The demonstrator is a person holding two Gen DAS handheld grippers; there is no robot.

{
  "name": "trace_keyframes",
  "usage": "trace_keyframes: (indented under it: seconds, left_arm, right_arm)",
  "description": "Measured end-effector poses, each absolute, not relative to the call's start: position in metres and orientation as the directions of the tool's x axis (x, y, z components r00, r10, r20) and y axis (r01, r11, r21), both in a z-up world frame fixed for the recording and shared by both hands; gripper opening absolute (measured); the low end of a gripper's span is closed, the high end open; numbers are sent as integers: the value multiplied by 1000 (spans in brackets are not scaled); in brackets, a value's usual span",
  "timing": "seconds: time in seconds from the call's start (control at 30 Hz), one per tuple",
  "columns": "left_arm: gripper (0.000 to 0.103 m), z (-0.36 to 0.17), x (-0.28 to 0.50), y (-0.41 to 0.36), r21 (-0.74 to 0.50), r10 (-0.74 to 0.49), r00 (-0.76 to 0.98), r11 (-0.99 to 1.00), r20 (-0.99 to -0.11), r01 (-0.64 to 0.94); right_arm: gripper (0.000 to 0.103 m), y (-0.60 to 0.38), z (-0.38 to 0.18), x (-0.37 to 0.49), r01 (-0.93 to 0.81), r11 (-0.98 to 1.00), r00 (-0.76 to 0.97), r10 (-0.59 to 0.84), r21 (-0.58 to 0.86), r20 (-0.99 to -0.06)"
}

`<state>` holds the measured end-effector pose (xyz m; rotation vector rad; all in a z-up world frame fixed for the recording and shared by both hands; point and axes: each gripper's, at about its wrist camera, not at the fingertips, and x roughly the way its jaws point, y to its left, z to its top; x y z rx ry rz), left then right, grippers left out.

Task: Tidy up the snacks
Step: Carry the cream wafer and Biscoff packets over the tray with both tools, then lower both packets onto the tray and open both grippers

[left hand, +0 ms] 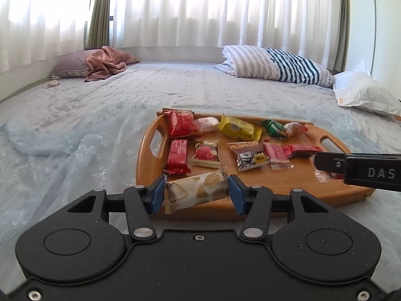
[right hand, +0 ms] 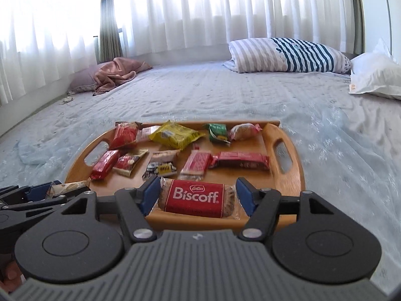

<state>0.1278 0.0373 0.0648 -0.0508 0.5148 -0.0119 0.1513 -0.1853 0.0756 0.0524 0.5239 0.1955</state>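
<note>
Honestly, from the left wrist we see our left gripper [left hand: 196, 194] pinching a gold-patterned wafer pack [left hand: 196, 190] by its crinkly ends over the near edge of the wooden tray [left hand: 300, 178]; it could slip out. From the right wrist, our right gripper [right hand: 198, 197] looks clamped on the Biscoff pack [right hand: 196, 198], also near; squeezing might crush it.

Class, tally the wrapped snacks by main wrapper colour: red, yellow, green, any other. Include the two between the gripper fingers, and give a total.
Red wrappers, Biscoff packet included: 6
Yellow wrapper: 1
Green wrapper: 1
Other wrappers, gold-patterned packet included: 5
Total: 13
</note>
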Motion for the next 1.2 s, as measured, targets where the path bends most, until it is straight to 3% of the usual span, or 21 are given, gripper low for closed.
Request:
trace_keyframes:
  seconds: [0.47, 0.63, 0.8, 0.97, 1.07, 1.2]
  left_arm:
    - [52, 48, 191, 33, 50, -5, 839, 998, -544, 39]
    - [57, 40, 197, 31, 52, -11, 817, 997, -576, 51]
    - [76, 43, 195, 29, 63, 0, 826, 997, -564, 43]
    - [81, 58, 182, 33, 80, 42, 838, 997, -544, 2]
    - [100, 64, 158, 28, 62, 44, 846, 998, -532, -13]
    - [103, 52, 132, 17, -13, 14, 834, 1000, -552, -26]
  right_arm:
    - [70, -168, 38, 218, -195, 976, 770, 214, 98, -601]
    - [81, -168, 36, 219, -184, 979, 773, 200, 89, -602]
    - [90, -173, 43, 214, -172, 982, 794, 186, 79, -579]
    - [97, -181, 56, 203, -161, 982, 815, 188, 97, -549]
    - [103, -191, 63, 176, -125, 988, 836, 152, 86, -527]
    - [103, -201, 55, 139, -63, 996, 842, 85, 59, -533]
